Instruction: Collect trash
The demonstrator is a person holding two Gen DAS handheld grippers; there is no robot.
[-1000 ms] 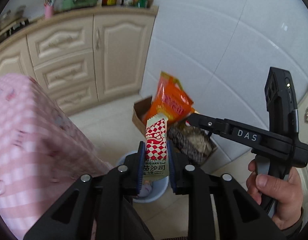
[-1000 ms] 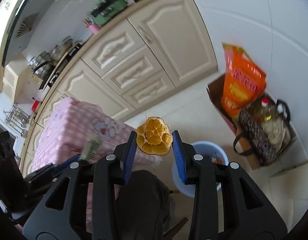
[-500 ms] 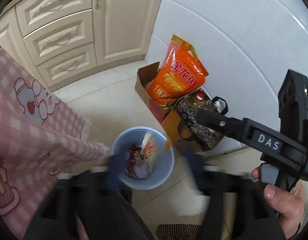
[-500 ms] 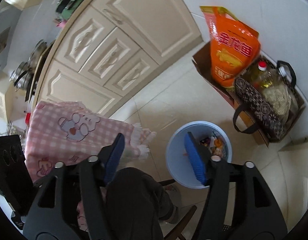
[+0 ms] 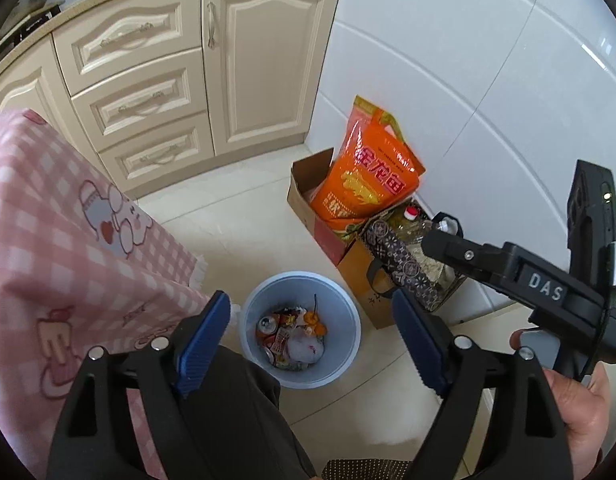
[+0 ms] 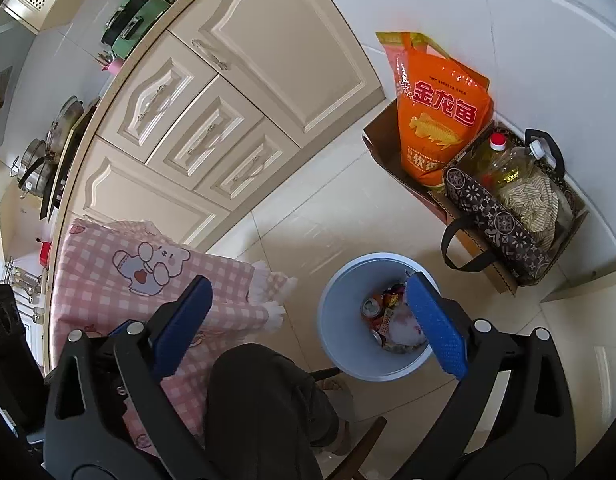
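A pale blue trash bin (image 5: 252, 316) stands on the tiled floor; it also shows in the right wrist view (image 6: 335, 328). Inside lie cans, wrappers and orange peel (image 5: 313, 322). My left gripper (image 5: 308, 336) is open and empty, held above the bin. My right gripper (image 6: 308, 320) is open and empty, also above the bin, its right finger over the rim. The right gripper's body (image 5: 543, 280) shows at the right of the left wrist view, held by a hand.
A table with a pink checked cloth (image 5: 48, 240) is on the left. A cardboard box (image 5: 304, 196) with an orange rice bag (image 5: 367, 184) and a patterned bag with oil bottles (image 6: 503, 200) stand by the wall. Cream cabinets (image 5: 148, 80) lie behind. My knee (image 6: 260, 400) is below.
Both grippers opened over the bin. The red-checked snack wrapper left the left gripper and the orange peel left the right one; both now lie in the bin.
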